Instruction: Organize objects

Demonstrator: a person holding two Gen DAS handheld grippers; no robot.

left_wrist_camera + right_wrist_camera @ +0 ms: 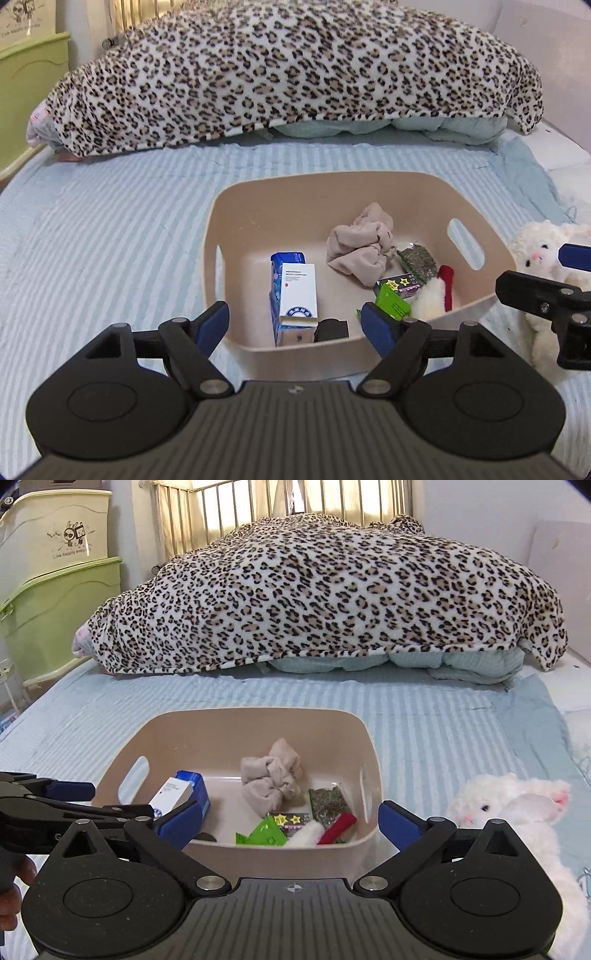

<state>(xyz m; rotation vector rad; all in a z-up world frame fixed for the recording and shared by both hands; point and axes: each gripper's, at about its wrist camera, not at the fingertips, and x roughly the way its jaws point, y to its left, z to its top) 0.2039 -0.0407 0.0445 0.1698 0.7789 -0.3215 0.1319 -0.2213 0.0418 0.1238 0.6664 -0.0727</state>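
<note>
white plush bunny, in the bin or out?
Out. The white plush bunny lies on the striped bedspread beside the beige bin, outside its right wall, near the right tongs.

Both wrist cams are sitting low over the bed, looking forward toward the leopard blanket. The left one is hovering right at the beige bin's near rim; the right one is sitting slightly further back and rightward. Both are catching the bin and white plush bunny.
</note>
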